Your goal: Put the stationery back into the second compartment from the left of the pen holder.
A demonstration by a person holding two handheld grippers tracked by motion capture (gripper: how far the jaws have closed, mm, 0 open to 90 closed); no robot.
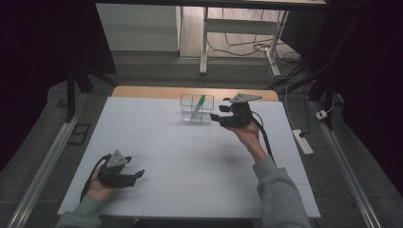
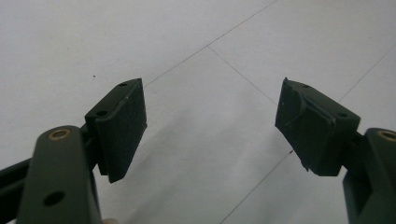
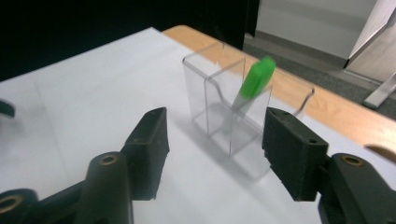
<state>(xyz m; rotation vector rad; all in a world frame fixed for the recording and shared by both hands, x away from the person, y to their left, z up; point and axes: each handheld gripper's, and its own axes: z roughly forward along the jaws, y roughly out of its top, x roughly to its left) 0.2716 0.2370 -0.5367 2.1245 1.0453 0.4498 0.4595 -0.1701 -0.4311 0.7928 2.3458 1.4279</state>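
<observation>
The right tool (image 1: 223, 117) is wide open and holds nothing, just at 3 o'clock of the clear box (image 1: 196, 109) at 12 o'clock on the table (image 1: 190, 156), where a light, stiff green pen (image 1: 199, 104) leans, best pinched by its top

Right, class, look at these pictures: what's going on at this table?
A person holds a gripper in each hand over a white-covered table. The right gripper is open beside a clear divided holder, where a green-capped pen leans. The left gripper is open over bare table near the person. Neither holds anything.
</observation>
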